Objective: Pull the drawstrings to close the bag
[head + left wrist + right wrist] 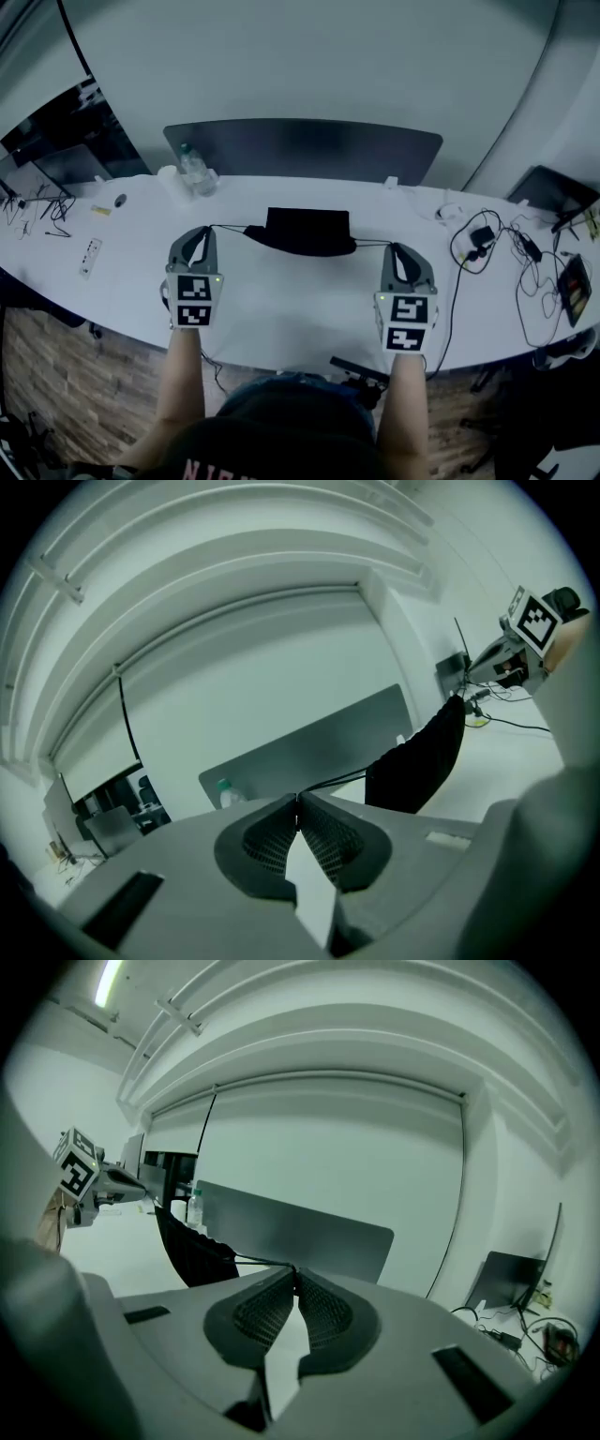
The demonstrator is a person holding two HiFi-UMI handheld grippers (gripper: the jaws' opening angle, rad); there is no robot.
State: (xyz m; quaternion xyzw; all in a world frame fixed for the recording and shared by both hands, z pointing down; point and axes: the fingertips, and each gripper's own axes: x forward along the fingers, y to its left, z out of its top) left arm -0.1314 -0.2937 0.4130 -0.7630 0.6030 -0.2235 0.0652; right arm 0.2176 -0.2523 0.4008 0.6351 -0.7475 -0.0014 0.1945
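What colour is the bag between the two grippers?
Black; the drawstring bag shows best in the head view.

I have my right gripper point(295, 1277) pinched tight on a thin drawstring point(261, 1263) that runs straight left to the black bag point(192, 1246).

Bag point(305, 232) between left gripper point(207, 229) and right gripper point(391, 246), 1 drawstring point(228, 226) to each; bottle point(194, 172) behind left gripper, cables point(487, 242) right of right gripper.

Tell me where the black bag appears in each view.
Head view: black bag at centre, just below the grey divider panel.
Left gripper view: right of centre.
Right gripper view: left of centre.
Shared landmark: the grey divider panel, behind the black bag in every view.
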